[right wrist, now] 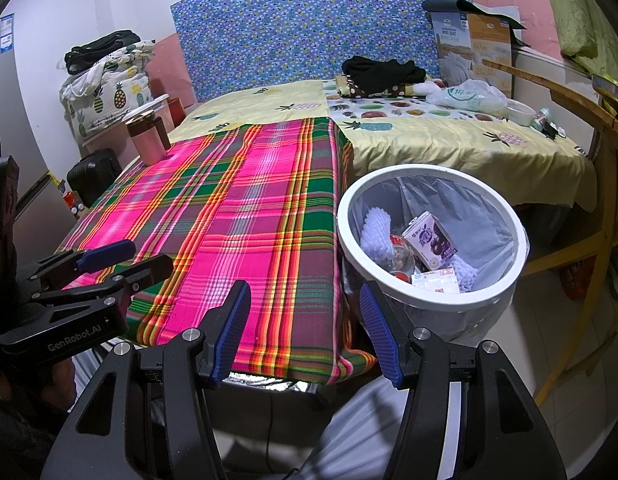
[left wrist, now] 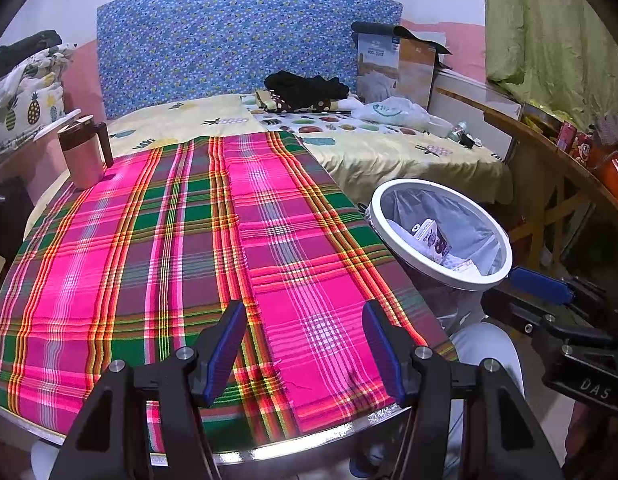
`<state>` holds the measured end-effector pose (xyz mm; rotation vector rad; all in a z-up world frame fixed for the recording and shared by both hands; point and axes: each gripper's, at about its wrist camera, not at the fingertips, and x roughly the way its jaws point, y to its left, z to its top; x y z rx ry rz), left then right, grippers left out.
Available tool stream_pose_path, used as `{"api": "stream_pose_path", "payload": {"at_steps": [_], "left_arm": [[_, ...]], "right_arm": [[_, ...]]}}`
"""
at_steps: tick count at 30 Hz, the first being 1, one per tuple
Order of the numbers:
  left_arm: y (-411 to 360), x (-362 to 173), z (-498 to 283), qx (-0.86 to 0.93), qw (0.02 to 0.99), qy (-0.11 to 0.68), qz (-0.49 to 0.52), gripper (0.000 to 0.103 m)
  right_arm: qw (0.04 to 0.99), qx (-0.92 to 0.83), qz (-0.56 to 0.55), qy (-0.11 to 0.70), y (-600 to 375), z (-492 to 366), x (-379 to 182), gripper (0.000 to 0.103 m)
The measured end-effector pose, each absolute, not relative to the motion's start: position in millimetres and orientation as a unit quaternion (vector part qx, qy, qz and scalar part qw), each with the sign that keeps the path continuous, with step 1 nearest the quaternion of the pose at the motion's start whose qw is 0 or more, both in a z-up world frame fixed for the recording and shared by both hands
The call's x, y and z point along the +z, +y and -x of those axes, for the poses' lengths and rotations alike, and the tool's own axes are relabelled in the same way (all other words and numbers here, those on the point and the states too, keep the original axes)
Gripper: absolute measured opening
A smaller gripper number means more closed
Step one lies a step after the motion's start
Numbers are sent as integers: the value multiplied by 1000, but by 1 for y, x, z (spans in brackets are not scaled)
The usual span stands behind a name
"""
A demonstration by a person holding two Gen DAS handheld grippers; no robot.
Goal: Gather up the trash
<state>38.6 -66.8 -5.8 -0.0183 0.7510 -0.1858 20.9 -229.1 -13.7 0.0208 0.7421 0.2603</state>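
Note:
A white-rimmed trash bin (right wrist: 431, 304) with a grey liner stands at the table's right side. It holds a purple-and-white drink carton (right wrist: 429, 242), white foam netting (right wrist: 375, 232), a white packet (right wrist: 437, 282) and a clear container. The bin also shows in the left wrist view (left wrist: 437, 268). My left gripper (left wrist: 305, 350) is open and empty above the plaid cloth (left wrist: 181, 264) near the table's front edge. My right gripper (right wrist: 305, 334) is open and empty, over the table's front right corner, left of the bin. The left gripper also shows in the right wrist view (right wrist: 121, 260).
A pink cup with a brown lid (left wrist: 85, 152) stands at the table's far left corner. Behind the table is a bed (left wrist: 389, 148) with black clothes, a plastic bag and small items. A wooden shelf (left wrist: 549, 148) stands at the right.

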Motion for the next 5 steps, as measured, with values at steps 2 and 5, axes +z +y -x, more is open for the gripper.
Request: {"api": "stream_pose_path", "payload": {"at_steps": [2,5], "left_arm": [[-66,-6,-39,-90,926,367,8,60],[-67,-7,-39,-88,925,369,6,60]], "right_arm": [[924,127,-10,361,-229,-20,-14,58],[924,127,-10,361,-229,-20,-14,58]]}}
